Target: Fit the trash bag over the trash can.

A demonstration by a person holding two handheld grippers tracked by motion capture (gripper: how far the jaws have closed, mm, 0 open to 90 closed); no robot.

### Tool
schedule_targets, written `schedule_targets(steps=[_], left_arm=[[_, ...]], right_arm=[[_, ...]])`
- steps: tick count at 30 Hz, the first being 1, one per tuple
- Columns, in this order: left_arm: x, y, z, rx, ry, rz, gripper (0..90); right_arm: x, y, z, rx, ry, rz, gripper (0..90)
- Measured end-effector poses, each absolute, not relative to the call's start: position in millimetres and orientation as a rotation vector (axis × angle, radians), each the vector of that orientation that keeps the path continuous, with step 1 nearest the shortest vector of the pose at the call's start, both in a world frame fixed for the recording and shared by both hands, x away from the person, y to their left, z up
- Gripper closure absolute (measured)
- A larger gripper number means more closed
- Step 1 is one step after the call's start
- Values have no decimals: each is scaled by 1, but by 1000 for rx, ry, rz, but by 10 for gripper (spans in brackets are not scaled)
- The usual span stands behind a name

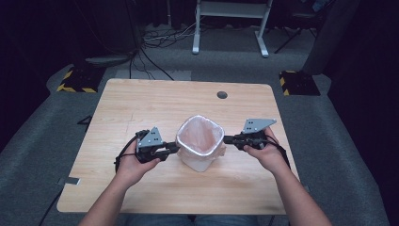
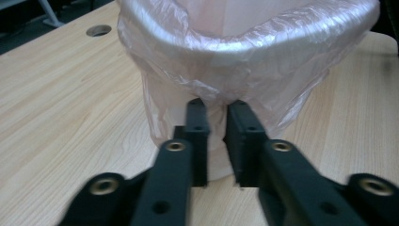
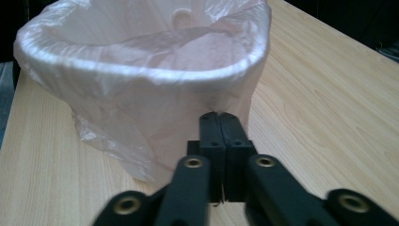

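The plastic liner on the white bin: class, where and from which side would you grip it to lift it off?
Grip the loose film hanging below the rim of the plastic liner on two opposite outer sides of the bin, coming in level from left and right. There the film is slack and pinchable; over the rim it is stretched tight. The left gripper and right gripper sit there already.

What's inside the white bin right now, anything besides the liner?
Only the pink plastic liner shows inside the bin, folded over its rim. The bottom looks empty from the high view, but the crinkled film could hide something small under its folds.
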State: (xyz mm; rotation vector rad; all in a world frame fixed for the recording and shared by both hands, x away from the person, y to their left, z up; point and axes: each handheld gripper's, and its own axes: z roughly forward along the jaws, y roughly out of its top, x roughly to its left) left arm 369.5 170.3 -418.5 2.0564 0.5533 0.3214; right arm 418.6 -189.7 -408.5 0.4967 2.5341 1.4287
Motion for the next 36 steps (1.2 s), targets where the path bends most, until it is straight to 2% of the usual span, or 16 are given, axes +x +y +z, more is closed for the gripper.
schedule_targets(steps=[2,7,16,17,18,20,22,24,26,29,30,31,32,34,36], left_arm=[[372,170,-420,2064,580,314,900],[376,165,-429,2132,614,318,900],[379,167,-447,2131,651,270,900],[377,169,-447,2120,658,267,900],[376,172,-446,2110,661,274,898],[374,177,-444,2087,665,289,782],[371,180,-441,2068,674,298,663],[370,181,-438,2030,664,287,558],[371,180,-435,2014,649,278,537],[376,176,-433,2025,631,303,518],[377,175,-433,2029,625,296,540],[378,173,-433,2034,609,280,592],[379,172,-432,2039,597,284,682],[380,171,-432,2050,601,277,832],[381,171,-431,2051,611,275,898]], right_arm=[[420,-189,-412,528,2545,1417,900],[421,-184,-428,575,2589,1355,900],[421,-175,-443,585,2632,1228,900],[420,-177,-440,579,2617,1235,873],[419,-180,-436,586,2594,1241,784],[416,-187,-429,611,2557,1275,641],[414,-195,-422,619,2535,1311,543],[414,-199,-417,605,2530,1358,469],[415,-200,-414,590,2518,1389,448],[421,-194,-412,520,2542,1399,477],[423,-191,-412,489,2553,1400,563],[425,-190,-412,460,2569,1405,706],[426,-189,-411,423,2590,1412,872],[427,-189,-410,430,2593,1425,900],[426,-187,-411,437,2600,1395,900]])
